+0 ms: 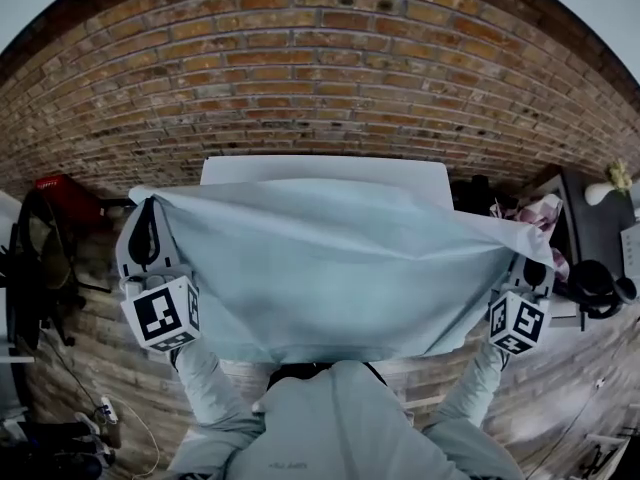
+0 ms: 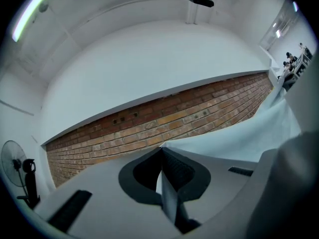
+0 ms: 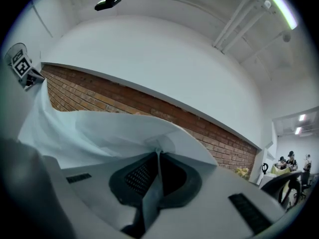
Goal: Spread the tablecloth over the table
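Observation:
A pale blue-white tablecloth (image 1: 330, 268) hangs stretched in the air between my two grippers, covering most of the white table (image 1: 260, 168), whose far edge shows beyond it. My left gripper (image 1: 150, 230) is shut on the cloth's left corner. My right gripper (image 1: 528, 258) is shut on the right corner. In the left gripper view the cloth (image 2: 234, 138) runs off to the right from the closed jaws (image 2: 161, 153). In the right gripper view the cloth (image 3: 94, 128) billows left from the closed jaws (image 3: 158, 156).
A brick wall (image 1: 330, 58) stands behind the table. A black chair (image 1: 45, 258) with something red sits at the left. A dark desk (image 1: 590, 228) with clutter is at the right. A standing fan (image 2: 20, 171) shows in the left gripper view.

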`<state>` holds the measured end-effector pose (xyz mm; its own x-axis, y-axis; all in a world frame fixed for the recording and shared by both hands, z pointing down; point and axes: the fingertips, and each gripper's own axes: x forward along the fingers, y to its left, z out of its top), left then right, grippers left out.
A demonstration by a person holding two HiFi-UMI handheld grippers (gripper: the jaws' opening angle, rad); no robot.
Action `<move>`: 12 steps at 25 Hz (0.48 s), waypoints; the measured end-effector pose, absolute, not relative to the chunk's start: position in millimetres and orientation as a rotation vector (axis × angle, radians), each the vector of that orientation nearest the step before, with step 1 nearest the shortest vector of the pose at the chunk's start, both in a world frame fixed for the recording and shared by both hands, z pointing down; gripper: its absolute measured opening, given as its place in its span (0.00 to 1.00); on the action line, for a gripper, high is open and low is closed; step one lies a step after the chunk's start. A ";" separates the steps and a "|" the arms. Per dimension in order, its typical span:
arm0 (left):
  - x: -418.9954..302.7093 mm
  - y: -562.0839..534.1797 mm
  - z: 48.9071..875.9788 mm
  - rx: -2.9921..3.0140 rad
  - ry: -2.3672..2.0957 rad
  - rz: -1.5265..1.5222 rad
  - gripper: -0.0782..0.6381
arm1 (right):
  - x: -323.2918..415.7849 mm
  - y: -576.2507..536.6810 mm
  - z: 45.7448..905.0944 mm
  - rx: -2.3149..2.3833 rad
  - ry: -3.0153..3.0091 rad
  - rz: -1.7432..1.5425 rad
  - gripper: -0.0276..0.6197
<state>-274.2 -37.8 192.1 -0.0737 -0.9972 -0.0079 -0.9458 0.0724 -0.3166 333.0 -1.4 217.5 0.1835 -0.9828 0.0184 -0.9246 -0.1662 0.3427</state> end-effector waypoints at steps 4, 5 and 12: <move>-272.2 -75.2 195.3 -1.927 2.118 -0.403 0.14 | 343.6 -45.9 228.1 2.137 -1.829 -0.296 0.08; -269.8 -84.1 195.4 -1.917 2.109 -0.421 0.14 | 346.2 -56.7 229.8 2.123 -1.834 -0.299 0.08; -261.4 -138.6 198.3 -1.918 2.051 -0.495 0.14 | 352.7 -120.4 235.6 2.062 -1.867 -0.315 0.08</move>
